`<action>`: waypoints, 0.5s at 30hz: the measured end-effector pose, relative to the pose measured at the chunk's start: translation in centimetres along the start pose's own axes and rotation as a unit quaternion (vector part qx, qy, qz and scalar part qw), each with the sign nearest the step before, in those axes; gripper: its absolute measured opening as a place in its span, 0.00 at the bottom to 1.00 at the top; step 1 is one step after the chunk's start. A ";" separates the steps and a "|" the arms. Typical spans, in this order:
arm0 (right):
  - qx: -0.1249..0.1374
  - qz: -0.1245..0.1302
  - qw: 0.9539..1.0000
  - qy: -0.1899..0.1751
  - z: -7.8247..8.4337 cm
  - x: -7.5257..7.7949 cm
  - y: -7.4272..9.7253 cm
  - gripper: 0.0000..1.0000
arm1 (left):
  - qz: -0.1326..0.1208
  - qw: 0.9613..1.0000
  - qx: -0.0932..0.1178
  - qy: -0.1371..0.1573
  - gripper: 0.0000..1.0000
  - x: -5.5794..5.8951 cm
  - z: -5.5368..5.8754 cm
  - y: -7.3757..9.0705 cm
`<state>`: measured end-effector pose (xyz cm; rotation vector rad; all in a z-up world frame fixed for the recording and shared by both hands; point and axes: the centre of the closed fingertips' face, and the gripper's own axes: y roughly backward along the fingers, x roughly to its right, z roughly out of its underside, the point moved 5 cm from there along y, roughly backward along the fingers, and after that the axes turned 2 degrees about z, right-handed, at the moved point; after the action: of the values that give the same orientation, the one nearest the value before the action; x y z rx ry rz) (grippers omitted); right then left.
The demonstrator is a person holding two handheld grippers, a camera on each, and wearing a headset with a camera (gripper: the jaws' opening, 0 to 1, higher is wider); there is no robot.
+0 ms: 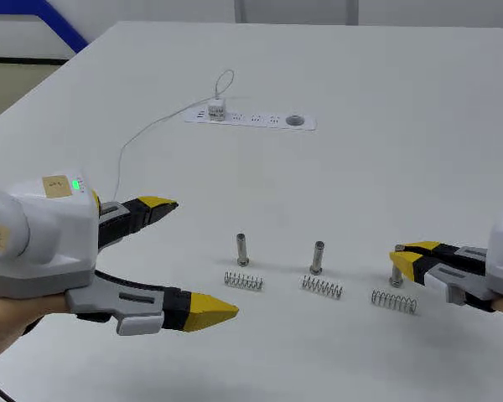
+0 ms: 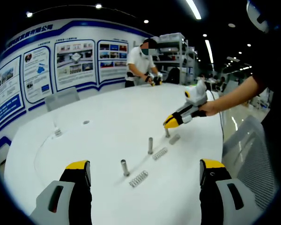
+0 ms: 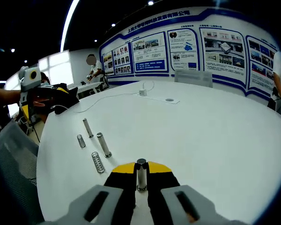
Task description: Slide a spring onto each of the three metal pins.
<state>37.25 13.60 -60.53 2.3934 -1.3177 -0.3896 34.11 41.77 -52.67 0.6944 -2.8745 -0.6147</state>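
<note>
Yellow-tipped right gripper (image 3: 141, 172) clamps the lower-centre pin (image 3: 141, 164); the wide-open left gripper (image 1: 201, 258) likely fetches the spring (image 1: 394, 301) next.

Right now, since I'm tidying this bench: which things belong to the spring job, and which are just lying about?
Job (head view): left pin, middle pin, right pin held by right gripper; left spring, middle spring, right spring.
Lying about: power strip, white plug, cable.

Three stubby silver metal pins (image 1: 242, 249) stand upright in a row, all bare. A little coiled steel spring (image 1: 244, 281) lies flat in front of each.
</note>
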 end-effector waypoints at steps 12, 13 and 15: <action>-0.006 -0.001 1.000 0.024 0.3 -0.1 0.5 0.09 | 0.004 1.000 0.000 -0.002 0.99 0.4 0.0 -0.4; -0.009 -0.001 1.000 0.026 0.3 -0.2 0.5 0.09 | 0.004 1.000 -0.001 -0.002 0.99 0.4 0.1 -0.4; -0.012 0.000 1.000 0.026 0.3 -0.2 0.5 0.09 | 0.004 1.000 -0.002 -0.002 0.99 0.4 0.2 -0.4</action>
<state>36.61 13.45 -60.57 2.3678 -1.2824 -0.3391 33.87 41.28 -52.99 0.6818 -2.8779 -0.6225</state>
